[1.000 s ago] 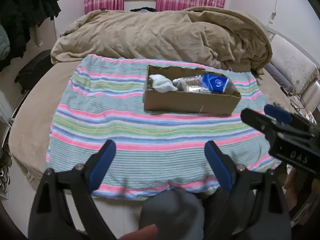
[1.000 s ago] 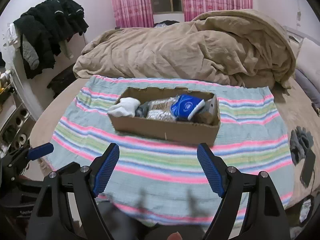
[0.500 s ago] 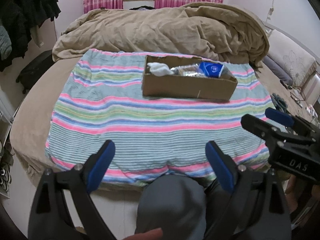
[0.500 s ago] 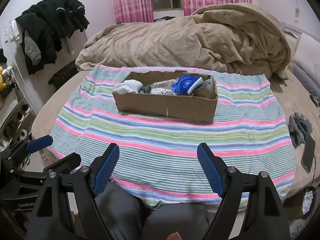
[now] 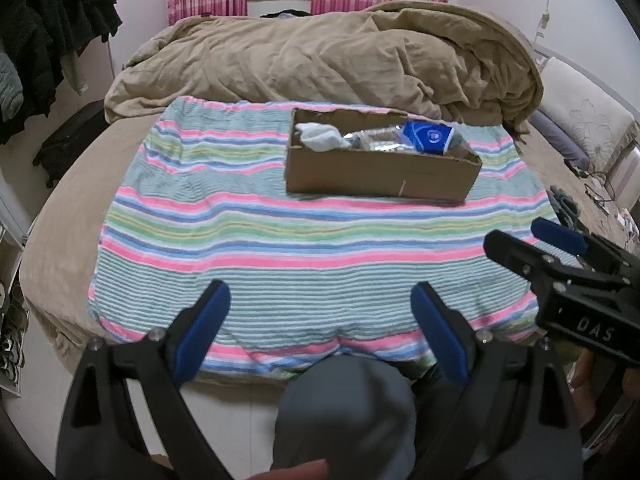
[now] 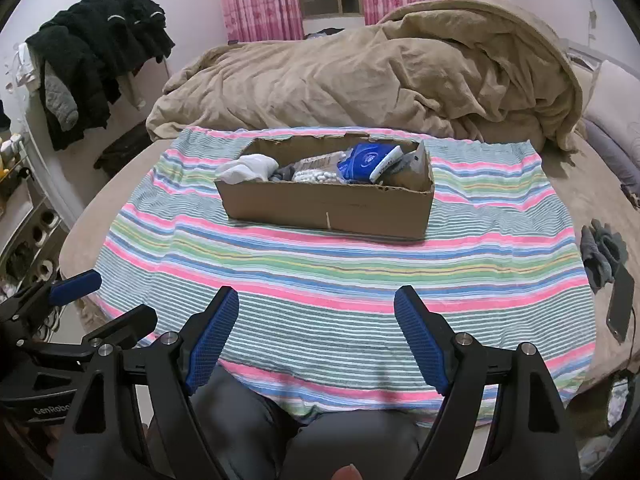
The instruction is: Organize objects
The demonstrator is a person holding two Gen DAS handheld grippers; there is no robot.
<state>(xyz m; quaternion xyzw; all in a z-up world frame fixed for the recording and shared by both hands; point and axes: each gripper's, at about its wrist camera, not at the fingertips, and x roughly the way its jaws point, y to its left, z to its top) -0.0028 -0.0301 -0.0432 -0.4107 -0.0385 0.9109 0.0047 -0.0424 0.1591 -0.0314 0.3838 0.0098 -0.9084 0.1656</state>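
A long cardboard box (image 5: 380,178) (image 6: 328,206) stands on a striped towel (image 5: 304,240) (image 6: 344,280) spread over the bed. Inside lie a white sock (image 5: 322,136) (image 6: 246,168), a clear plastic bag of small white items (image 6: 316,174) (image 5: 376,140) and a blue packet (image 5: 428,136) (image 6: 366,162). My left gripper (image 5: 320,320) is open and empty, near the towel's front edge, well short of the box. My right gripper (image 6: 316,332) is open and empty too, also back from the box. The right gripper also shows at the right of the left wrist view (image 5: 568,276).
A rumpled tan duvet (image 5: 340,64) (image 6: 380,72) lies behind the box. Dark clothes (image 6: 96,64) hang at the left wall. Grey gloves (image 6: 600,248) and a phone (image 6: 620,304) lie on the bed at the right. My grey-trousered knees (image 6: 280,420) are below the grippers.
Both grippers have pulled back and up from the bed, so the box looks farther away and the towel's front edge and my knees show. Both stay open and empty.
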